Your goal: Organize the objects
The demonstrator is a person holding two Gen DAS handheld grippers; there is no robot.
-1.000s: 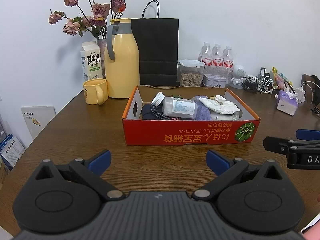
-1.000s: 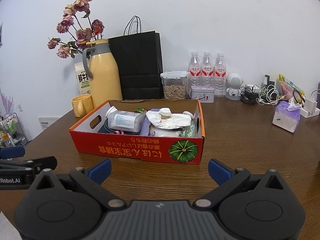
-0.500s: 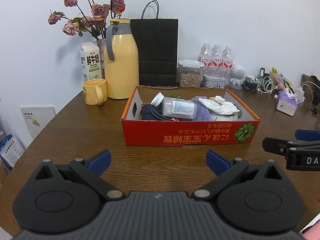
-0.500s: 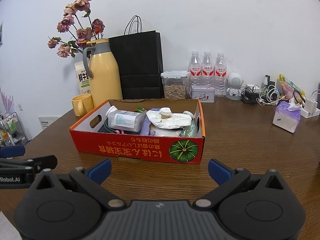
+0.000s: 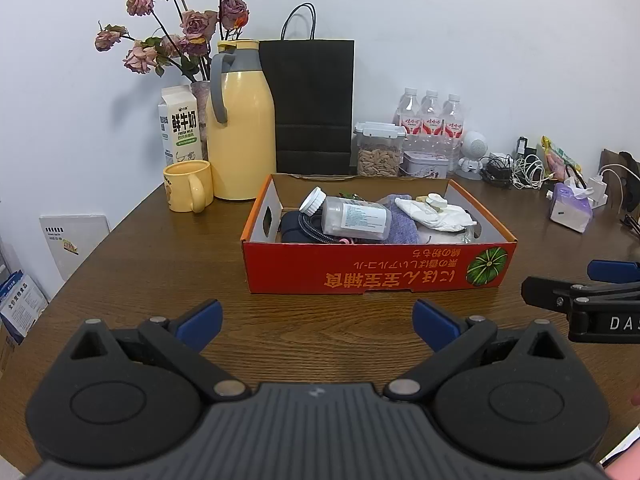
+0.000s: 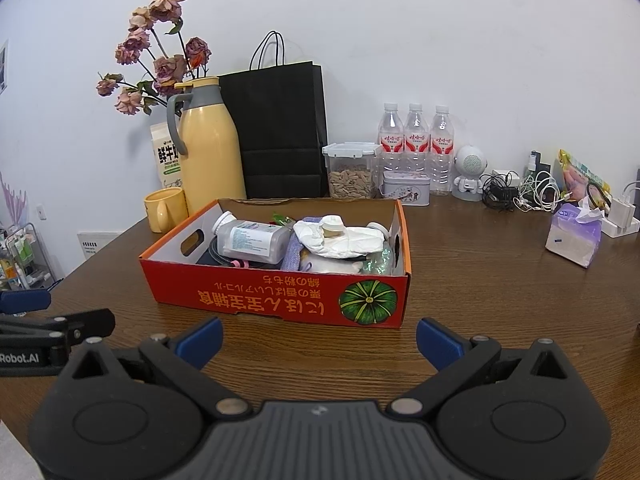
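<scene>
The surface [image 5: 160,264] in front of the red box [image 5: 372,268] lay bare, giving open passage. Behind the box, the yellow jug [image 5: 240,136], black bag [image 5: 314,108] and water bottles [image 5: 430,120] blocked access. Left of the box, a mug [image 5: 188,186] stood. The box top was open.

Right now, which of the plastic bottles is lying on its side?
The white-capped translucent bottle in the red cardboard box lies on its side; the three red-labelled water bottles by the wall stand upright.

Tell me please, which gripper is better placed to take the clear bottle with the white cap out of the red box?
Probably the left gripper: open, facing the bottle, which lies at the box's left end. The right gripper, also open, faces the box's right end.
</scene>
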